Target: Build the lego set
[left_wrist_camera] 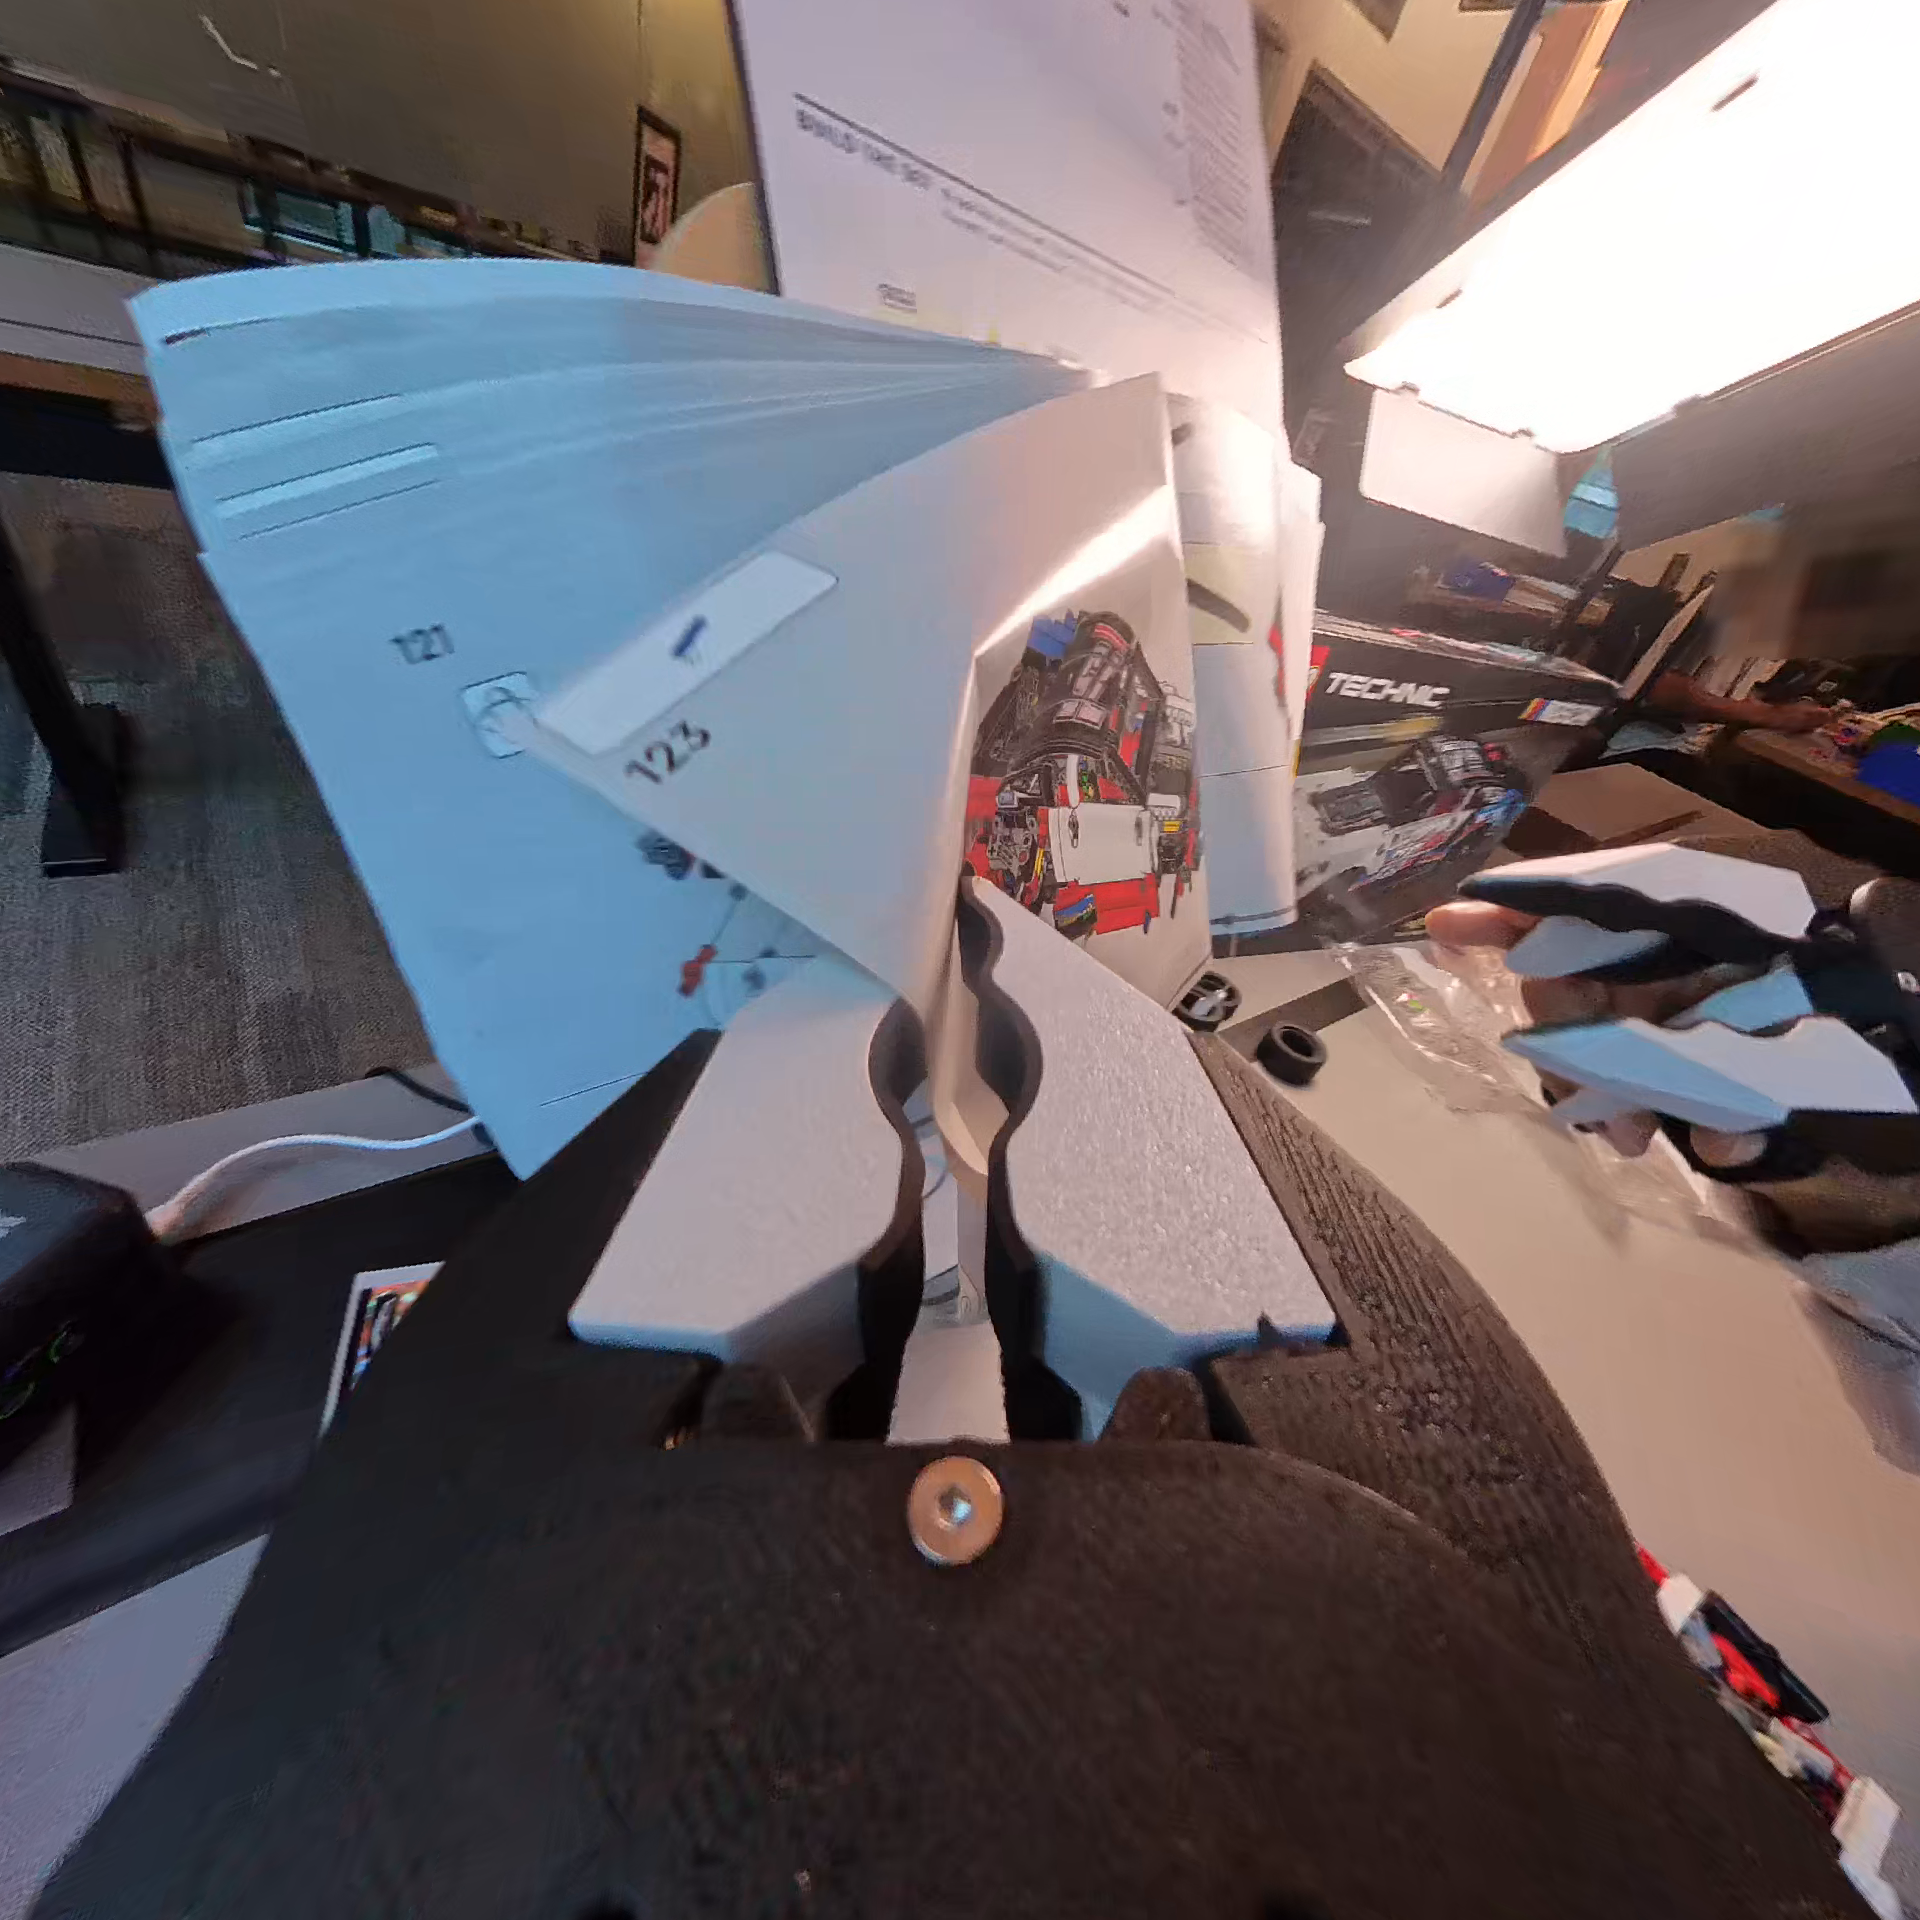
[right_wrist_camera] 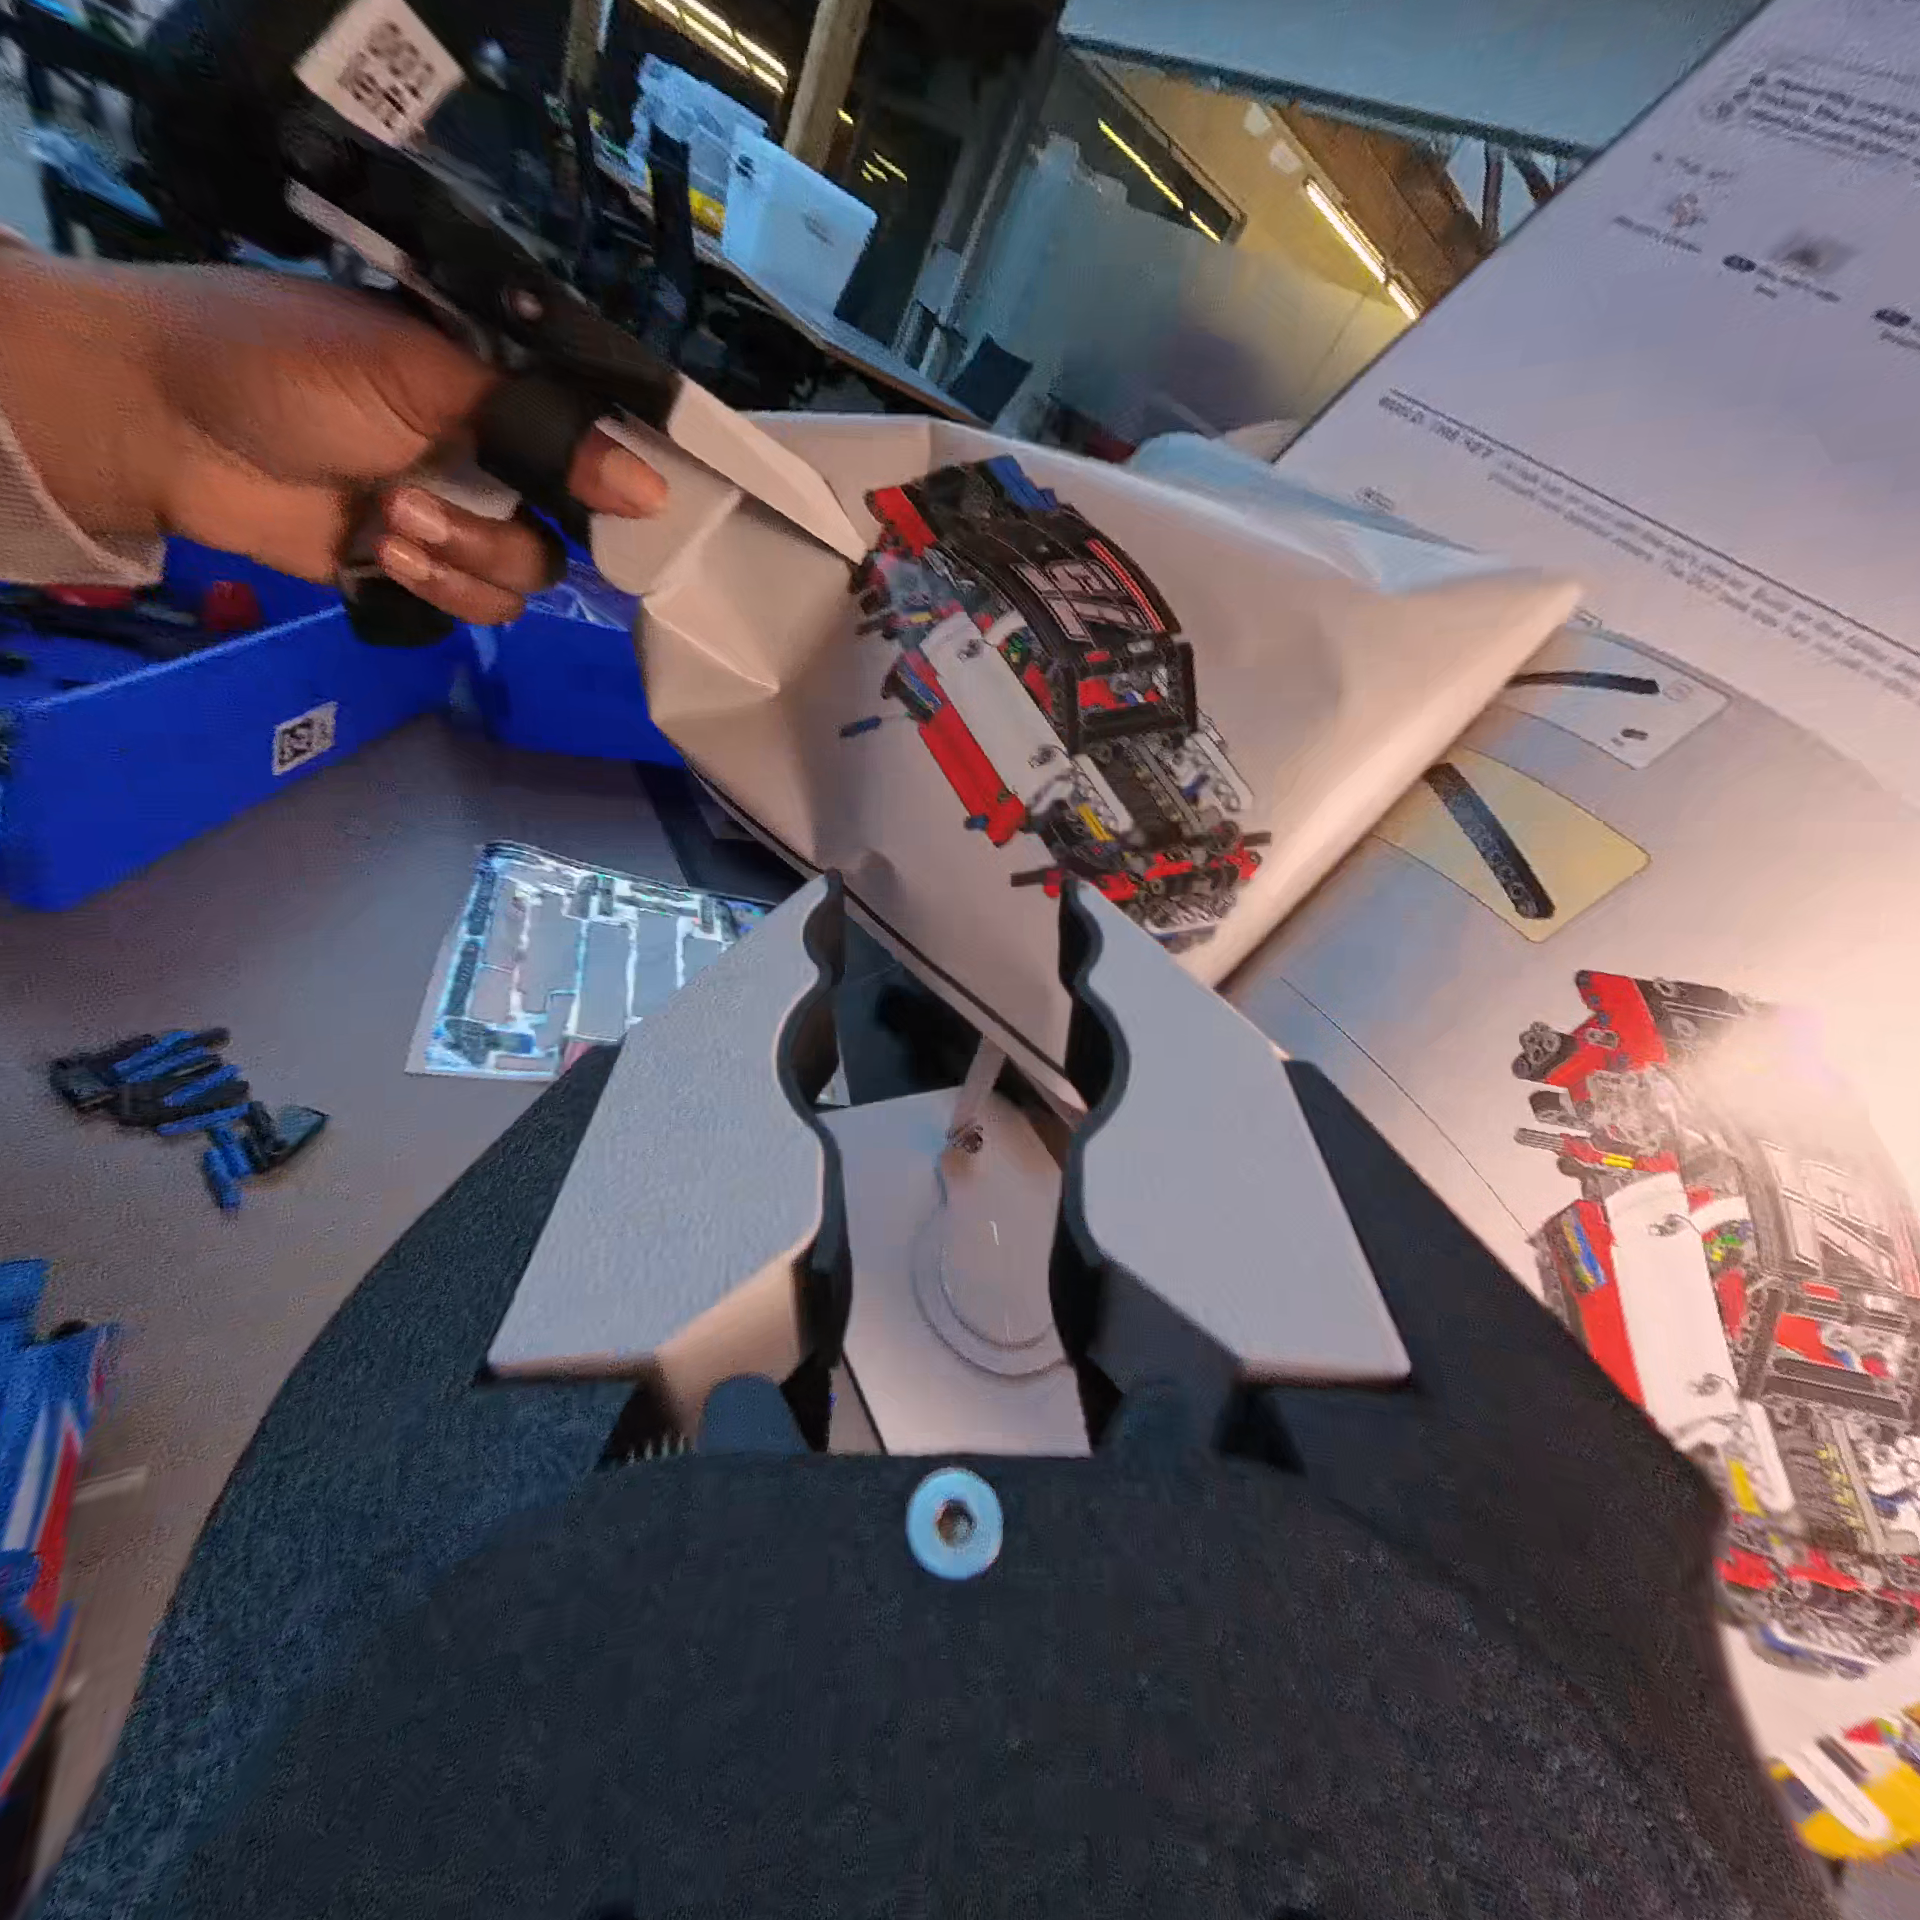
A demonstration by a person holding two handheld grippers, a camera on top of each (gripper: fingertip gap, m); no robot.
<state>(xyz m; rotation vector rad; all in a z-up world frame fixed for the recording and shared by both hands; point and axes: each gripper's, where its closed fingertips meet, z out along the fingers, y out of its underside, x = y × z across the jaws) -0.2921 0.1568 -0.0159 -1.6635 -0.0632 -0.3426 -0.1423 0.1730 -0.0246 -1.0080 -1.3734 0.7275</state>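
Observation:
The instruction booklet (left_wrist_camera: 499,644) stands fanned open in front of me. My left gripper (left_wrist_camera: 940,966) is shut on one page (left_wrist_camera: 935,675), which bears a picture of the red, white and black car, and holds it lifted and bent. The right wrist view shows the same page (right_wrist_camera: 1299,665) curled over the open booklet (right_wrist_camera: 1558,1039), with my left gripper (right_wrist_camera: 842,530) pinching its corner. My right gripper (right_wrist_camera: 951,914) is open and empty, just in front of the lifted page's lower edge. It also shows at the right of the left wrist view (left_wrist_camera: 1496,966).
A black set box (left_wrist_camera: 1434,769) stands behind the booklet. Two black tyres (left_wrist_camera: 1291,1051) and a clear plastic bag (left_wrist_camera: 1455,1018) lie on the table. A sticker sheet (right_wrist_camera: 582,956), blue and black pins (right_wrist_camera: 177,1091) and blue bins (right_wrist_camera: 156,748) are at the left. A part-built model (right_wrist_camera: 42,1455) is at the left edge. The tips of one gripper are about 15 cm away from the tips of the other. My left tips are about 30 cm from the part-built model (right_wrist_camera: 42,1455), my right tips only 25 cm.

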